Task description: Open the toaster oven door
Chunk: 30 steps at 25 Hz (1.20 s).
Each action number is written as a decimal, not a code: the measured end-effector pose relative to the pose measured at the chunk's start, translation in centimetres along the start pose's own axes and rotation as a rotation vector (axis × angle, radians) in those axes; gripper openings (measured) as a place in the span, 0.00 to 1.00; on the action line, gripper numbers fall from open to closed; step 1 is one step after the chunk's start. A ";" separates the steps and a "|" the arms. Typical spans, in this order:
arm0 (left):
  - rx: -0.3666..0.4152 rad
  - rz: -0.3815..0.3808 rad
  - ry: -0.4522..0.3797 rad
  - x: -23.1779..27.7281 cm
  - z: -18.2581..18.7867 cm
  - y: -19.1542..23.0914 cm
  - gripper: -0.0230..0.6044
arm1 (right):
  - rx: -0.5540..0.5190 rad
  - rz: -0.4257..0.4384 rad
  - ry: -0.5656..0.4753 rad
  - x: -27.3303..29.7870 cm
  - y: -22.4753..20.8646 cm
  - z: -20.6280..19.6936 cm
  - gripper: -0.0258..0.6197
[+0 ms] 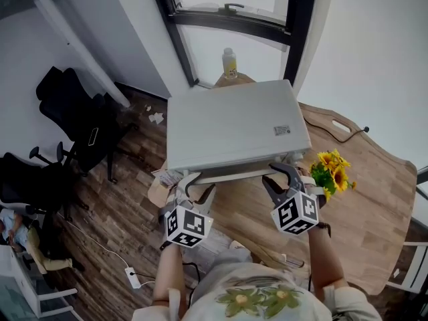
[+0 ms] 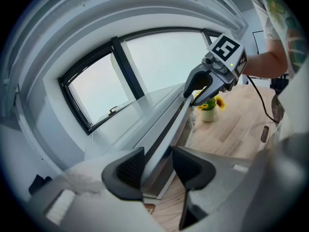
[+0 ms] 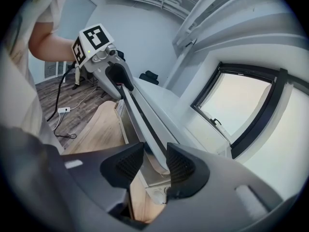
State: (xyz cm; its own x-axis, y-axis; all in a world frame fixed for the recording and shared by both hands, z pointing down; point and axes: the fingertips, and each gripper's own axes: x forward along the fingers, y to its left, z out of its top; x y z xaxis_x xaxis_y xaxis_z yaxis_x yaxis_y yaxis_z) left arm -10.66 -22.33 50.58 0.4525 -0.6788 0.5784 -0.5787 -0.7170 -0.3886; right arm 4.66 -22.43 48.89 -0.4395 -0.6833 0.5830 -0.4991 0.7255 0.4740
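A silver toaster oven [image 1: 231, 122] stands on the wooden table [image 1: 374, 206], its front facing me. Along the top of its door runs a pale handle bar [image 1: 234, 174]. My left gripper [image 1: 189, 180] holds the bar near its left end, and in the left gripper view the bar [image 2: 166, 129] fills the gap between both pads of that gripper [image 2: 158, 166]. At the bar's right end my right gripper [image 1: 281, 172] does the same, with the bar [image 3: 145, 124] pinched between its pads in the right gripper view [image 3: 155, 161]. The door looks closed or nearly so.
A small pot of sunflowers [image 1: 332, 169] sits just right of the oven. A bottle [image 1: 229, 62] stands behind it by the window. Black office chairs [image 1: 73, 112] and a power strip [image 1: 132, 277] are on the floor at left. A cable [image 1: 348, 136] crosses the table's far right.
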 end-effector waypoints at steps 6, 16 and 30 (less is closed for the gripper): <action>-0.021 0.000 0.005 -0.1 0.0 -0.1 0.34 | 0.018 -0.013 -0.015 -0.2 0.1 -0.1 0.28; -0.052 0.018 -0.030 -0.4 -0.1 -0.7 0.34 | 0.037 -0.008 -0.028 -0.7 0.6 -0.3 0.28; -0.085 0.017 -0.066 -1.2 -0.4 -1.6 0.34 | 0.077 -0.012 -0.056 -1.4 1.6 -0.4 0.28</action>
State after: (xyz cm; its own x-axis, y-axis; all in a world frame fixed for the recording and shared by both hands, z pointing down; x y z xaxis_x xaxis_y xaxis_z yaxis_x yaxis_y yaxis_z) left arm -10.56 -20.31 50.85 0.4841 -0.7015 0.5231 -0.6408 -0.6913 -0.3340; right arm 4.78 -20.28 49.02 -0.4734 -0.6967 0.5390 -0.5593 0.7105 0.4271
